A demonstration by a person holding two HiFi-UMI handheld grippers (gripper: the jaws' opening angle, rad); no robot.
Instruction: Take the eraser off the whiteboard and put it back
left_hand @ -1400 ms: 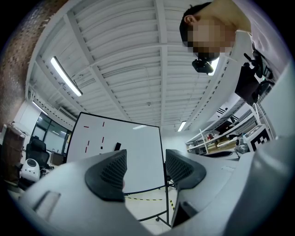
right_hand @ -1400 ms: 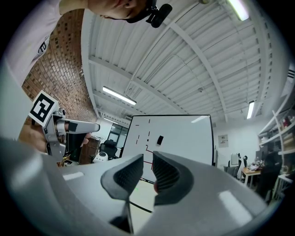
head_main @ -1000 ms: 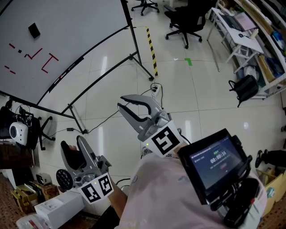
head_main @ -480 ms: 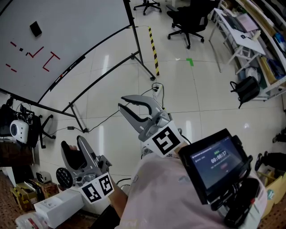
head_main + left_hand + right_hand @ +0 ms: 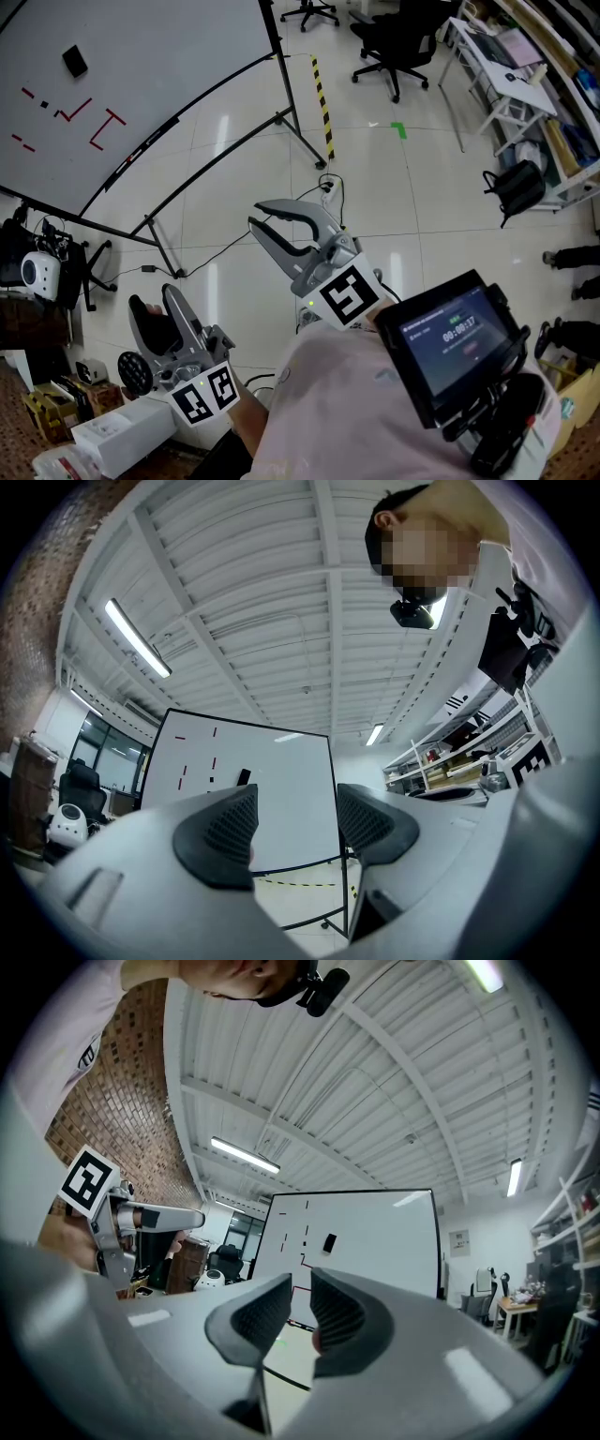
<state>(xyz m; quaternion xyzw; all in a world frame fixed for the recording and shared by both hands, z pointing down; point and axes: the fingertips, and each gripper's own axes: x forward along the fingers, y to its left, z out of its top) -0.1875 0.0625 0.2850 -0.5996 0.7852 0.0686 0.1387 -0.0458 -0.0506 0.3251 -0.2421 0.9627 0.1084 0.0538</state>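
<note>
Little changes: the whiteboard (image 5: 141, 56) sits where it did a second ago, well ahead, and both claws hold their place, so I judge the reach not yet begun. The floor (image 5: 422, 206) between is open tile. Someone's shoes (image 5: 565, 255) have come in at the right edge, well off the path. The board's stand legs (image 5: 302, 141) splay low ahead and are the edges to mind. The left claw (image 5: 157, 305) is released, its jaws apart on nothing. The right claw (image 5: 255, 216) stands narrowly parted, also empty. The eraser (image 5: 74, 61) clings to the board above the red marks, untouched.
</note>
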